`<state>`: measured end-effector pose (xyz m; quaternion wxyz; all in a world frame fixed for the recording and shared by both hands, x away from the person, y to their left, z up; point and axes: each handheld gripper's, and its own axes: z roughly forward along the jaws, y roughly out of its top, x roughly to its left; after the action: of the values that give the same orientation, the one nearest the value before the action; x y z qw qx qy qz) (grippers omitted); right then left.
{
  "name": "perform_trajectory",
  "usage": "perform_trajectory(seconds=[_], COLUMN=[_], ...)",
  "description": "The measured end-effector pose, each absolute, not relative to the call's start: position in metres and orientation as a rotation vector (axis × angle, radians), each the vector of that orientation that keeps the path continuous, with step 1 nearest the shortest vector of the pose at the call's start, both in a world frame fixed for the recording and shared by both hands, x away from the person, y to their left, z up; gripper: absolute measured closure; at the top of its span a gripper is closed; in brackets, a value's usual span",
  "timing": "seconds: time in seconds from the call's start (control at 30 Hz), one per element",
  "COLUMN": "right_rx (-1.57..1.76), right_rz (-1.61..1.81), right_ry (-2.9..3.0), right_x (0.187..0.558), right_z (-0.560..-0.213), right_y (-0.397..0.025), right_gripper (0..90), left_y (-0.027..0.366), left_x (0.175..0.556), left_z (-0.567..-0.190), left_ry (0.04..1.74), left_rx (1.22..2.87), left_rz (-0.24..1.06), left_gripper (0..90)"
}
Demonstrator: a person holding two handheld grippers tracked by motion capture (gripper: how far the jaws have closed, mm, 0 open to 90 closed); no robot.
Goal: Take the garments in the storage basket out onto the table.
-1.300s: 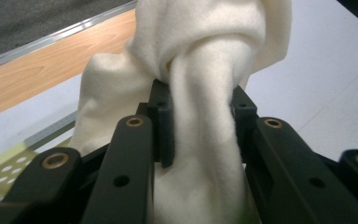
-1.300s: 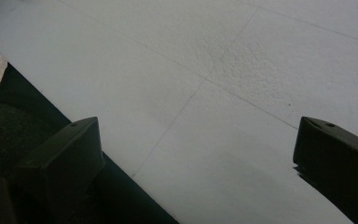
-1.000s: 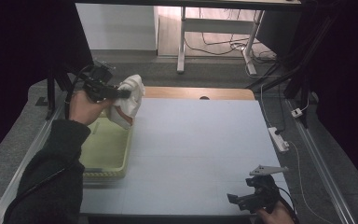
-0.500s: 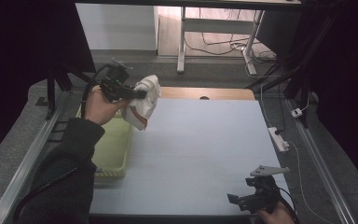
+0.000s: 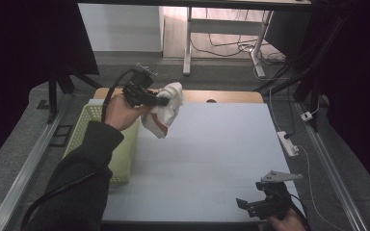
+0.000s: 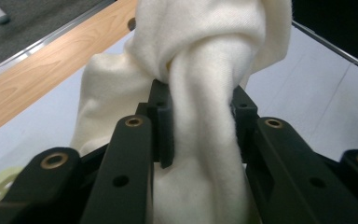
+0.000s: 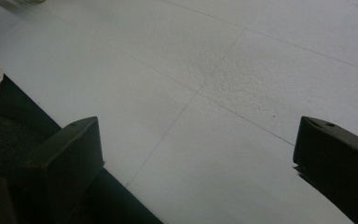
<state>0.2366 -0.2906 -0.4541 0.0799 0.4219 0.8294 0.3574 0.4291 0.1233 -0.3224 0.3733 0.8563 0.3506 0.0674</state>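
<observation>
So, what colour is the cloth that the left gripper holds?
The cloth is plain cream-white, with no pattern; the left gripper view shows it best.

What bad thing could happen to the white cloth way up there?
The left gripper pinches only one bunched fold of the white cloth, so the cloth might slip out and drop. The loose end hangs close to the rim of the green basket; it could snag there or fall back in. The right gripper sits open at the near edge of the table, too far away to catch it.
</observation>
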Motion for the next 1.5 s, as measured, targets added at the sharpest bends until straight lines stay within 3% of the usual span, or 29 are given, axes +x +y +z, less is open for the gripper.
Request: perform_trajectory(seconds=[0.83, 1.5], right_rx=[1.244, 1.236], right_rz=[1.05, 1.032], right_ry=[2.463, 2.484], right_x=[0.236, 0.236], right_z=[-0.454, -0.455], right_y=[-0.293, -0.292], right_gripper=[1.2, 1.2], left_y=[0.06, 0.049], left_x=[0.432, 0.435], left_z=[-0.332, -0.363], left_ry=[0.782, 0.784], left_rx=[2.215, 2.237], left_rz=[0.129, 0.114], left_gripper=[68.7, 68.8])
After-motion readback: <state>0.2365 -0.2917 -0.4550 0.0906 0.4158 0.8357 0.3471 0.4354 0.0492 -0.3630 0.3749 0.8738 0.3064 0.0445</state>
